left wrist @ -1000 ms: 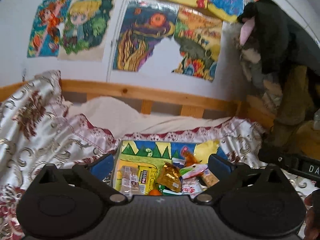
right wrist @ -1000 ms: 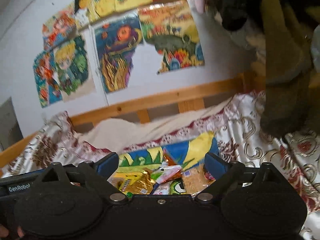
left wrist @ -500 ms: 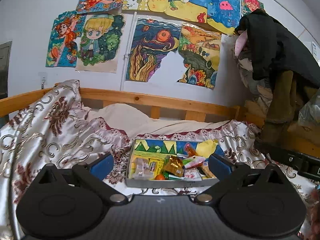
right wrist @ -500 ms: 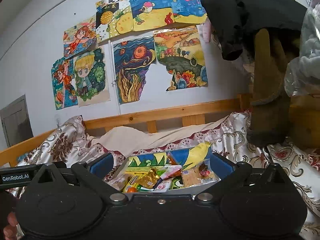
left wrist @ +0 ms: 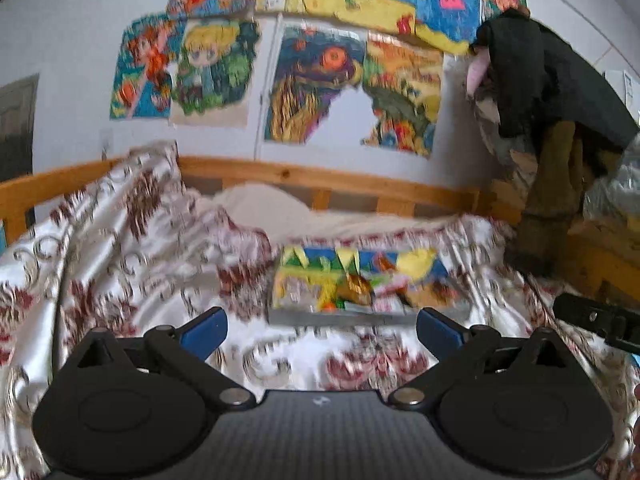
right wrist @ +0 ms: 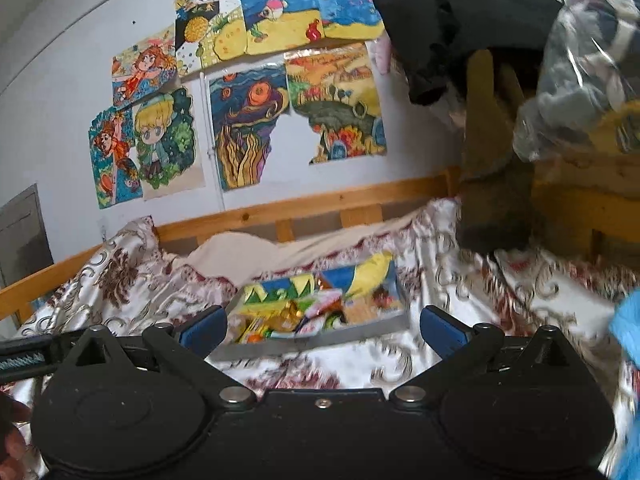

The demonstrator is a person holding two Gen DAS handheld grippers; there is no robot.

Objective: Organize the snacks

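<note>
A shallow grey tray (left wrist: 340, 317) lined with a colourful drawing lies on the bed and holds several snack packets (left wrist: 356, 288), among them a gold wrapper. It also shows in the right wrist view (right wrist: 320, 340) with its snack packets (right wrist: 296, 314). My left gripper (left wrist: 322, 326) is open and empty, held back from the tray's near edge. My right gripper (right wrist: 322, 326) is open and empty, also short of the tray. The view is blurred.
A floral satin bedspread (left wrist: 120, 248) covers the bed, bunched up at the left. A wooden rail (left wrist: 320, 180) runs behind, under drawings on the wall. Dark clothes (right wrist: 460, 20) and a plastic bag (right wrist: 580, 60) hang at the right.
Both grippers have pulled back and up from the tray, which now looks smaller and farther away. Both stay open and empty.
</note>
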